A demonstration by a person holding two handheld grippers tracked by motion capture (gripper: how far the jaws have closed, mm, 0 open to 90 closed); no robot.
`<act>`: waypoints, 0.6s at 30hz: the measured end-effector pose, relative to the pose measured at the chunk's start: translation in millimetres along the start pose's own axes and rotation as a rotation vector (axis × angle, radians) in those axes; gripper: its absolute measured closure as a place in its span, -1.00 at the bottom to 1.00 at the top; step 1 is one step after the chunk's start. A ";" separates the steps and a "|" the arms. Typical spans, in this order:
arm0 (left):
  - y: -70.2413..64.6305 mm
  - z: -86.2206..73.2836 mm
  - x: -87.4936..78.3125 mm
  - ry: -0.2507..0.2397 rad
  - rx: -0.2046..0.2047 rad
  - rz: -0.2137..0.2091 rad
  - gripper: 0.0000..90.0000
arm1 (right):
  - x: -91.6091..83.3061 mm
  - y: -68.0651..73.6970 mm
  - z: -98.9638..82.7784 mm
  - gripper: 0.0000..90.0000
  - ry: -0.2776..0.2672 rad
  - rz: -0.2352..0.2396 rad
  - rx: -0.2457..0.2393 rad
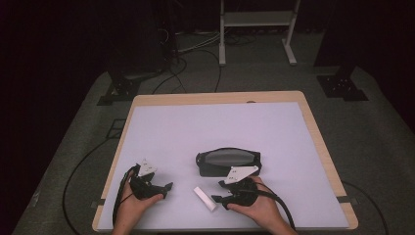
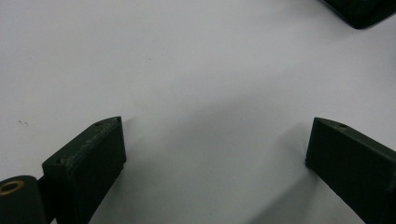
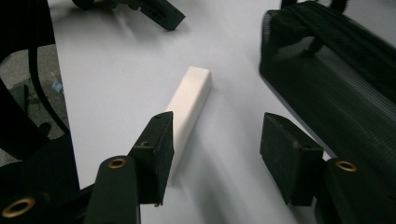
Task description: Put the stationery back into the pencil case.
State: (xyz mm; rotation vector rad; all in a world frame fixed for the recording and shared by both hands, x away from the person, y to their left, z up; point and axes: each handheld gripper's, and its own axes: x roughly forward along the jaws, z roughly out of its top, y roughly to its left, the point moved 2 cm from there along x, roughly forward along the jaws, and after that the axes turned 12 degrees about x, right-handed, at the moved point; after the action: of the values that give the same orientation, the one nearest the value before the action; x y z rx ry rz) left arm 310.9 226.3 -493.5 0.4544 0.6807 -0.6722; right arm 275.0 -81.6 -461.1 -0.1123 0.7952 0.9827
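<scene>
Right gripper view: right gripper (image 3: 215, 140), jaws apart, one jaw overlapping the white block (image 3: 189, 105), mesh pouch (image 3: 336, 79) beside the other; closing now risks nudging the block askew. Left gripper (image 2: 215, 154) stands open.

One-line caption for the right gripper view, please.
Open right gripper approaching a white block lying beside a black mesh case.

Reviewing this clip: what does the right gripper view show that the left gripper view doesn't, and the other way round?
Right gripper view alone: the white block lying on the sheet, partly behind the right gripper's left finger, the mesh of the black pouch close by, and the left gripper farther off.
Left gripper view alone: the left gripper's own fingers standing wide apart over bare sheet.
Both: the white sheet and some part of the black pouch.
</scene>
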 end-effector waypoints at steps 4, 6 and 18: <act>0.0 0.0 0.0 0.000 0.000 0.000 -0.91 | 8.0 6.1 3.9 -0.02 0.003 0.019 -0.010; -0.1 0.0 0.1 -0.001 -0.001 0.001 -0.91 | 11.9 8.5 6.0 -0.02 0.006 0.025 -0.016; 0.0 0.0 0.0 0.000 -0.001 0.000 -0.91 | 39.6 16.5 15.2 0.05 0.048 0.035 -0.040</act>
State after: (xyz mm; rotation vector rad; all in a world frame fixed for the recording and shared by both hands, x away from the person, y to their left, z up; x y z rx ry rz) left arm 311.0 226.2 -493.5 0.4535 0.6811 -0.6723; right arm 282.5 -37.9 -471.6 -0.1575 0.8237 1.0321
